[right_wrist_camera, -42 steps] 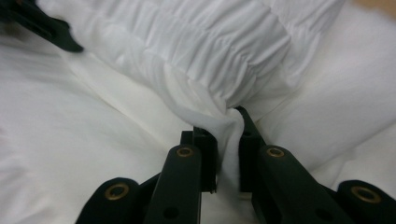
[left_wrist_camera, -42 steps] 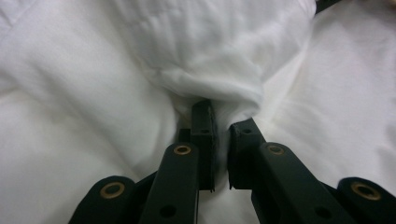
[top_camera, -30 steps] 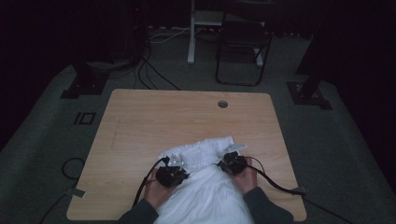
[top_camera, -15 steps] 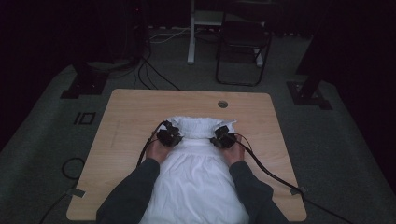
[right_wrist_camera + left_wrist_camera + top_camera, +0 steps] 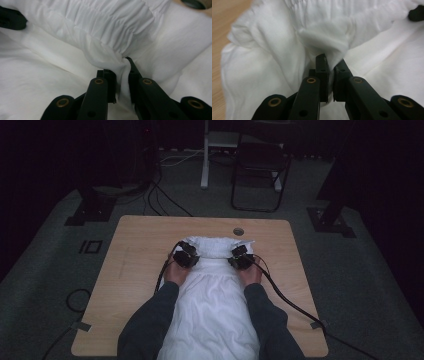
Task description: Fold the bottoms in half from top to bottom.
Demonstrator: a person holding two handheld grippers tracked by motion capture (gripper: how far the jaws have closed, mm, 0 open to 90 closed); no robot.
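A white garment (image 5: 212,305) with a gathered elastic band lies lengthwise on the wooden table (image 5: 140,250), its band end (image 5: 216,246) farthest from the person. My left gripper (image 5: 190,251) is shut on a fold of the cloth just below the band (image 5: 331,62). Its jaws have just been closing tighter on that fold. My right gripper (image 5: 239,254) is shut on a pinch of cloth under the band's other end (image 5: 120,66). In the left gripper view the right gripper's black tip (image 5: 415,12) pokes in at the top right.
A round cable hole (image 5: 238,231) sits in the table just beyond the garment. Cables trail from both grippers off the table's near side. On the floor behind stand a folding chair (image 5: 260,170), a white post (image 5: 205,155) and two dark stand bases.
Both hands have gone forward, away from the person, carrying the band end toward the table's far side. The bunched cloth now lies drawn out long.
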